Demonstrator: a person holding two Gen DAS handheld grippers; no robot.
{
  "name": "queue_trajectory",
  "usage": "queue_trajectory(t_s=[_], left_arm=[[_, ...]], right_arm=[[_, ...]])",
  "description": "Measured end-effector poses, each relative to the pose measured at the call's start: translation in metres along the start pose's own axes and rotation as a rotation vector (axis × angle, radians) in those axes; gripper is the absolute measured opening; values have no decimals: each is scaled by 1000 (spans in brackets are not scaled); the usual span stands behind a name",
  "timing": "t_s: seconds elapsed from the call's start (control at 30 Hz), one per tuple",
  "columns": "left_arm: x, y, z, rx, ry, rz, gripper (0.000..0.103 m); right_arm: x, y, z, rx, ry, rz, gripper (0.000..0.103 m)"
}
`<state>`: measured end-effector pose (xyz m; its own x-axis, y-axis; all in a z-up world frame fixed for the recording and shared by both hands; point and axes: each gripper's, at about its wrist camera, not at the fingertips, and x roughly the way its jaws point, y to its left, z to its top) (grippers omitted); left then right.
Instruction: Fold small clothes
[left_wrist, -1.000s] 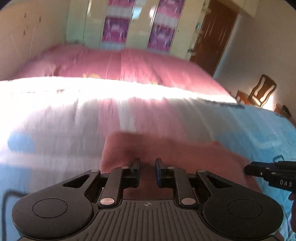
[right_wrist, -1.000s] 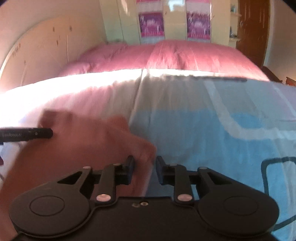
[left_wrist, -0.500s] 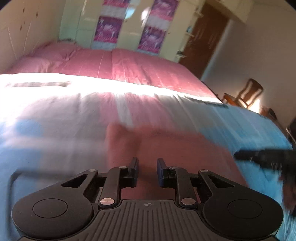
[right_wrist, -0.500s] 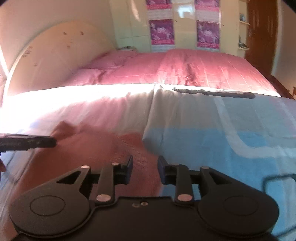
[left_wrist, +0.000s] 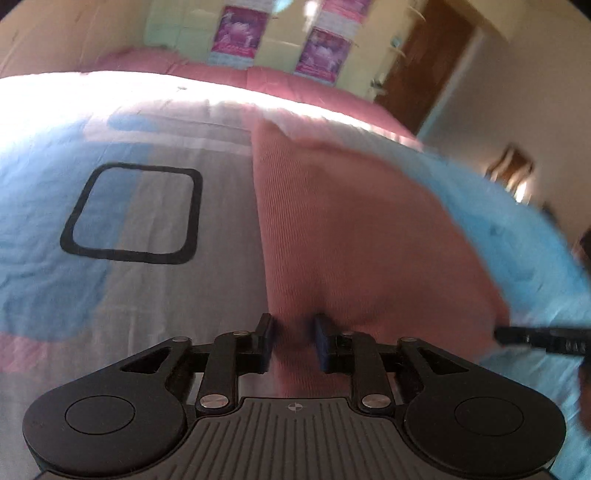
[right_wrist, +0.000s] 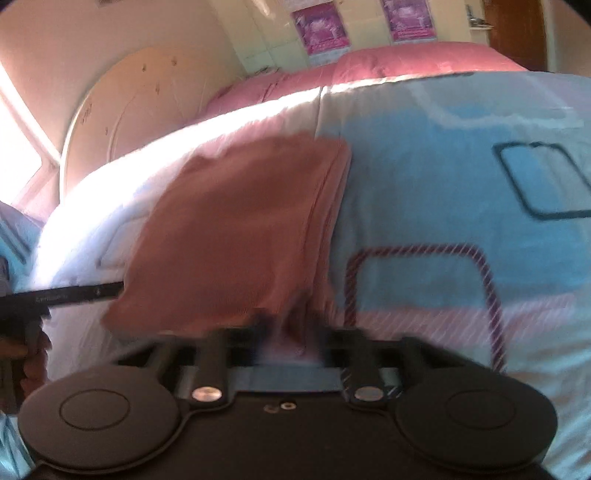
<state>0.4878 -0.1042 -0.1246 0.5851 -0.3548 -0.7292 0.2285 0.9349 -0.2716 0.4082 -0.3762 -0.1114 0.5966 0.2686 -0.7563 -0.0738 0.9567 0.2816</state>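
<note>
A small terracotta-pink ribbed garment (left_wrist: 351, 229) lies spread on the bed cover; it also shows in the right wrist view (right_wrist: 236, 236). My left gripper (left_wrist: 293, 341) has its near left corner between the fingers, jaws a little apart with cloth in the gap. My right gripper (right_wrist: 291, 332) is blurred at the garment's near right corner, with cloth bunched between its fingers. Each gripper's tip shows in the other view, the right one (left_wrist: 543, 338) and the left one (right_wrist: 62, 295).
The bed cover (left_wrist: 129, 295) is blue, white and pink with black square outlines. A pink quilt (right_wrist: 406, 62) lies beyond, then a headboard (right_wrist: 125, 96), a wardrobe with purple posters, a brown door (left_wrist: 424, 66) and a wooden chair (left_wrist: 513, 170).
Both grippers have dropped low and tilted down to the near edge of the garment. The garment now stretches flat away from them. The right view is motion-blurred.
</note>
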Motion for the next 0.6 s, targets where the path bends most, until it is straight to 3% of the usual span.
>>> queue_trajectory(t_s=[0.03, 0.1, 0.13, 0.2, 0.3, 0.4, 0.47, 0.5, 0.53, 0.57, 0.6], left_arm=[[-2, -5, 1, 20, 5, 30, 33], [-22, -17, 4, 71, -30, 75, 33], [-34, -23, 5, 94, -64, 84, 33], [-49, -37, 7, 121, -101, 50, 33], [-38, -53, 5, 143, -79, 30, 33], [-10, -54, -2, 120, 3, 52, 33], [-10, -57, -2, 126, 0, 71, 34], [-11, -59, 0, 125, 2, 85, 38], [-13, -61, 1, 130, -1, 100, 57], [-16, -65, 1, 136, -12, 112, 80], [-19, -68, 0, 145, -31, 133, 86]], right_arm=[[7, 1, -3, -44, 13, -44, 2], [1, 2, 2, -36, 20, -44, 4], [-6, 8, 5, -72, 8, -70, 15], [-26, 23, 12, -147, -79, -117, 21], [-32, 39, 29, -177, -123, -90, 21], [-8, 52, 27, -254, -79, -103, 19], [20, 51, 19, -297, 18, -163, 19], [20, 53, 17, -313, 2, -161, 20], [16, 55, 18, -310, 0, -158, 23], [11, 55, 20, -296, -10, -143, 37], [6, 54, 20, -279, -26, -122, 47]])
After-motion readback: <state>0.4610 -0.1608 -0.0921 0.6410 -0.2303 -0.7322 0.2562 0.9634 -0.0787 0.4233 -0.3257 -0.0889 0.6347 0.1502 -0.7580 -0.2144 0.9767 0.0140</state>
